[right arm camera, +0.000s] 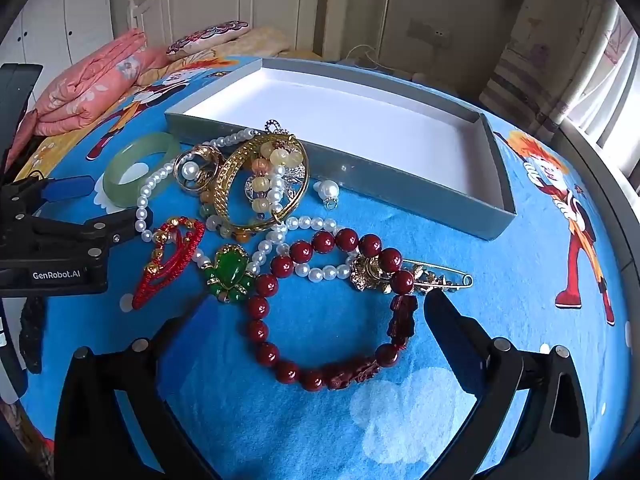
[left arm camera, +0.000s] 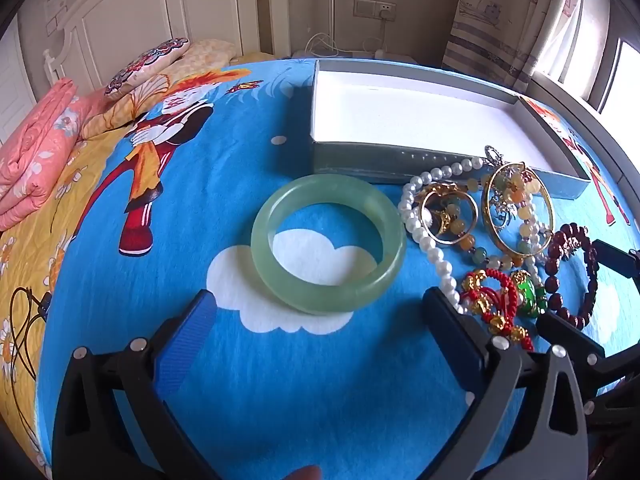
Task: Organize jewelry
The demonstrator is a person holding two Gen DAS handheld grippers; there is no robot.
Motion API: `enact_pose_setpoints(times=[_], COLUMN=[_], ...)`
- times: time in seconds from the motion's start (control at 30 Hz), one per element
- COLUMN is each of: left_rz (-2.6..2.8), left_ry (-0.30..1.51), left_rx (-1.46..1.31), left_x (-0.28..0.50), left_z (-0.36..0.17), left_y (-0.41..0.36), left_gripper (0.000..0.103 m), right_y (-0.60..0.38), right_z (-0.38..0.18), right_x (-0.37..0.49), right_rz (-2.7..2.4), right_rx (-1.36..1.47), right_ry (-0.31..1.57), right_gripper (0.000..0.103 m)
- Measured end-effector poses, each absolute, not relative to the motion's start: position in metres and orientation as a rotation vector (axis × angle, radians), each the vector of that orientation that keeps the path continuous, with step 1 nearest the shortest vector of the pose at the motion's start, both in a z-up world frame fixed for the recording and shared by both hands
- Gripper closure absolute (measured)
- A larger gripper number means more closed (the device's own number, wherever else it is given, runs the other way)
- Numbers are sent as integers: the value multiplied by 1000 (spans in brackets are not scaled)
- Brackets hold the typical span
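A pale green jade bangle [left arm camera: 328, 244] lies flat on the blue bedsheet, just ahead of my open, empty left gripper [left arm camera: 320, 308]. It also shows in the right wrist view [right arm camera: 138, 168]. A pile of jewelry lies to its right: a pearl necklace [left arm camera: 430, 236], gold bangles [left arm camera: 520, 216] and a red cord charm [left arm camera: 494, 300]. My right gripper [right arm camera: 308, 312] is open and empty around the near side of a dark red bead bracelet [right arm camera: 320, 316]. A green pendant [right arm camera: 230, 274] lies left of it. The empty grey box [right arm camera: 360, 176] with a white inside stands behind the pile.
Folded pink quilt [left arm camera: 36, 168] and pillows [left arm camera: 148, 64] lie at the far left of the bed. A gold safety-pin brooch [right arm camera: 436, 276] lies right of the red bracelet. A window and curtain are at the right. The left gripper body [right arm camera: 52, 248] shows in the right wrist view.
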State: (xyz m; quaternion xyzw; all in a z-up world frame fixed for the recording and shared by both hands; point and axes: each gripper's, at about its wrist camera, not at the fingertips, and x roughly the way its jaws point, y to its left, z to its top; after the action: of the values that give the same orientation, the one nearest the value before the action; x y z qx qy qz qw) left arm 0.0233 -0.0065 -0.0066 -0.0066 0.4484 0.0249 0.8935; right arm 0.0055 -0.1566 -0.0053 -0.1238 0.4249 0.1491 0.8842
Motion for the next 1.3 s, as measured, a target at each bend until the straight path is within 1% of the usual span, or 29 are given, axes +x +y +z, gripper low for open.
enact_pose_setpoints(times=[1.3], left_rz=[53], left_ry=[923], left_rx=[-17], left_x=[21], left_z=[-7], left_y=[-4], left_gripper=[2], right_y=[-158], right_z=[-5], right_x=[5], right_rz=[319], right_rx=[-251], right_ry=[875], right_gripper=[4])
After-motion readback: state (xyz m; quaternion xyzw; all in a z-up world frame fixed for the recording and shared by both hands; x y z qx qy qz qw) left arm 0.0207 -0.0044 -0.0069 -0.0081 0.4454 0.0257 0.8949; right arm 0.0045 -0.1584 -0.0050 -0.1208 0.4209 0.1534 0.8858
